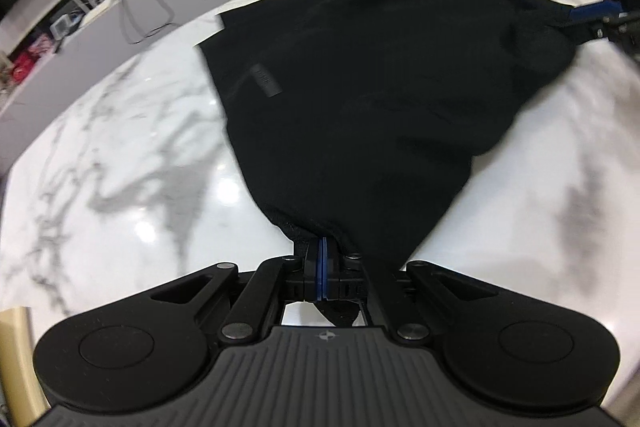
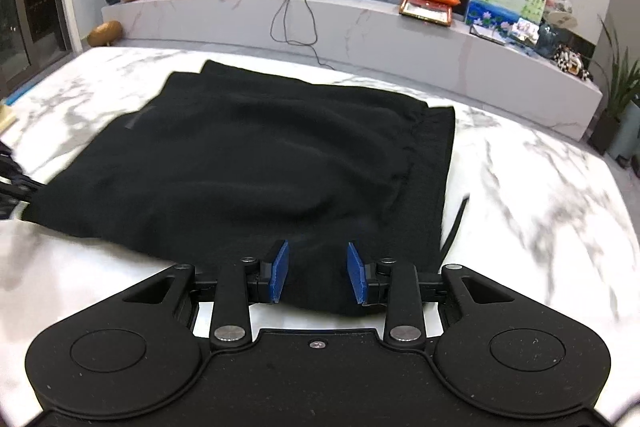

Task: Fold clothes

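On one marble table (image 2: 520, 187), one black garment (image 2: 240, 155): left gripper (image 1: 322, 247) pinches it, right gripper (image 2: 318, 269) parted, straddling its edge.

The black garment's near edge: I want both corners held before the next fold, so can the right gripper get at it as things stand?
Probably yes. The right gripper is open, the black garment already lies between its pads, and nothing blocks it.

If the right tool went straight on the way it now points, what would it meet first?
Most likely the black garment: the right tool stands open with the fabric's near edge already between its pads.
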`<state>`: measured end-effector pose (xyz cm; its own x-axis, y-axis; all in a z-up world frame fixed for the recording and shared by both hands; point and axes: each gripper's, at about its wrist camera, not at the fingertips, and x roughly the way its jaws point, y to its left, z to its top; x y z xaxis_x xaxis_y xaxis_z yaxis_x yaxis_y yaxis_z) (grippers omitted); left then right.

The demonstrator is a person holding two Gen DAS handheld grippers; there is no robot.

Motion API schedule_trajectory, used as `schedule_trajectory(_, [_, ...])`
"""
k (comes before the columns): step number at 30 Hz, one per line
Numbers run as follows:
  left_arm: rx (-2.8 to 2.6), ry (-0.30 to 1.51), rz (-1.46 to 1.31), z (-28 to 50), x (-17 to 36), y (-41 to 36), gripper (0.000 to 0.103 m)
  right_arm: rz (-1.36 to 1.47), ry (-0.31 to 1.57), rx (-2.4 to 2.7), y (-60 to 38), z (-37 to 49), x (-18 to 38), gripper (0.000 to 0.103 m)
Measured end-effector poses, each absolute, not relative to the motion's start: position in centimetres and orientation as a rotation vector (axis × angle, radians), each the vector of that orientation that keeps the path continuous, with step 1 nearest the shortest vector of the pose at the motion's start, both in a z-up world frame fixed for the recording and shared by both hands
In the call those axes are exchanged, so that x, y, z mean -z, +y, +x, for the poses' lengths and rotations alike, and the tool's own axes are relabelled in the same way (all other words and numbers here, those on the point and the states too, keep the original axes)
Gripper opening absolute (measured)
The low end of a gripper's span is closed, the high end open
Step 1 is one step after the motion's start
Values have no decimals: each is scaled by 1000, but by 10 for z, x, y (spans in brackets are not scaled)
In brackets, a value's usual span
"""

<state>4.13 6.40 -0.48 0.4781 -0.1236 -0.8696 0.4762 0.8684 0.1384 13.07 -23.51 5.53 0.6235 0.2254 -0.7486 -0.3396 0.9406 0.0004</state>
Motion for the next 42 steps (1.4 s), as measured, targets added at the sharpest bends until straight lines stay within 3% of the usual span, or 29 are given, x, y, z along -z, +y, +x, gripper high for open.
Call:
schedule_trajectory(8, [531,952,337,-10,12,29,0,-149,821,-393,-200,46,-62,31])
schedule_trajectory(22, [748,882,199,-61,27,-20,0,-80,831,-381,-199,-25,-72,32])
schedule_trajectory(27, [740,876,228,-68,15,-4,23,-79,841,-385,-200,-40,-70,32])
schedule_trajectory(32, [643,852,279,-52,-5,29,37,-141,834,-429,-184,-44,-66,33])
schedule_trajectory(36, [522,844,261,-12,-13,49,37,-170,832,-461,-169,-41,-64,40])
schedule_trajectory(42, [382,843,204,52,-14,79,38,-248,839,-462,-156,-37,-61,41])
